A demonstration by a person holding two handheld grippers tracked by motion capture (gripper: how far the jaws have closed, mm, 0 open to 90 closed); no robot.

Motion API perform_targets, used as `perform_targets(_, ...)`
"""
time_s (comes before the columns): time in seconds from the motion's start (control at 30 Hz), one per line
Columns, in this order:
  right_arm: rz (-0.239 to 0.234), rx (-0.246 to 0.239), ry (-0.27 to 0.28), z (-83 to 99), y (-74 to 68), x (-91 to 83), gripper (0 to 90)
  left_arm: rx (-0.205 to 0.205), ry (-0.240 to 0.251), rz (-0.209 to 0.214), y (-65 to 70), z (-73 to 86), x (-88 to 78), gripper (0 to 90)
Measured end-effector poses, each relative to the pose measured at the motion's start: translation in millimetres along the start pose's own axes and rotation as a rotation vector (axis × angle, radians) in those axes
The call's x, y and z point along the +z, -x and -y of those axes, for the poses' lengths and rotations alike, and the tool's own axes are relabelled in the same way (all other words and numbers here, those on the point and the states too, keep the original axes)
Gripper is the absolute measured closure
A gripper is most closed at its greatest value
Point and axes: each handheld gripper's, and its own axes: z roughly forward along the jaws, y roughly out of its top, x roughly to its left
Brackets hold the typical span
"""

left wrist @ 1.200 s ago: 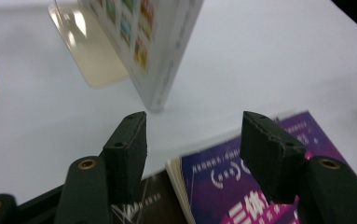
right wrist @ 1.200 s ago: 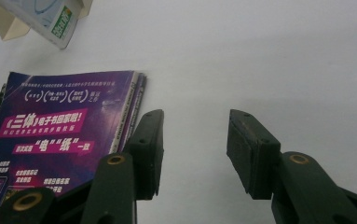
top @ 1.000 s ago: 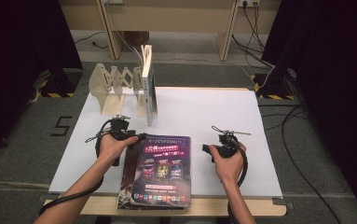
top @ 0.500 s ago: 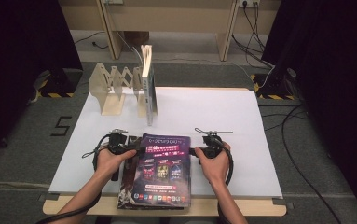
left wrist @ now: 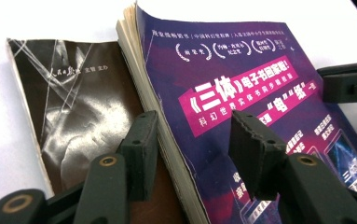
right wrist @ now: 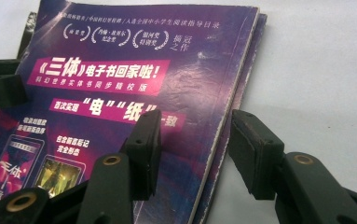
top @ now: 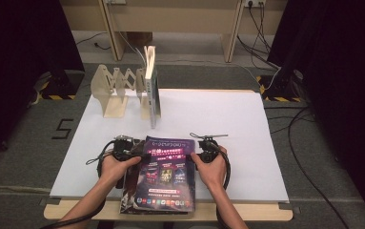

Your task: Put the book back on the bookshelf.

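A purple-covered book [top: 165, 176] lies flat on top of a dark book [top: 128, 183] at the table's front edge. My left gripper [top: 139, 153] is at the purple book's left side. In the left gripper view its jaws [left wrist: 192, 144] have just been closing, and they straddle the purple book's [left wrist: 241, 74] page edge. One pad is over the dark book [left wrist: 73, 107] and the other over the cover, neither visibly pressing. My right gripper [top: 197, 155] stands open astride the right edge of the purple book [right wrist: 120, 70], seen close up in the right gripper view [right wrist: 192, 144].
A wooden accordion rack [top: 116, 90] stands at the back left of the white sheet [top: 228, 124], with an upright book [top: 151, 90] leaning at its right end. The books overhang the table's front edge [top: 247, 212]. Cables run across the floor at the right.
My right gripper has slid left up to the purple book's right edge. My left gripper has come nearer and lower to the book's left edge.
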Motion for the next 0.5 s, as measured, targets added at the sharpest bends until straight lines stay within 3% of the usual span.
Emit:
perform_targets(0.2, 0.034, -0.023, -0.001, 1.2, -6.0, 0.3, 54.5, -0.044, 0.025, 0.016, -0.1, 0.0, -5.3, 55.6)
perform_targets(0.5, 0.051, -0.033, -0.01, 3.9, -9.6, -2.5, 55.4, -0.047, 0.013, 0.004, 5.7, 9.5, -12.0, 59.2)
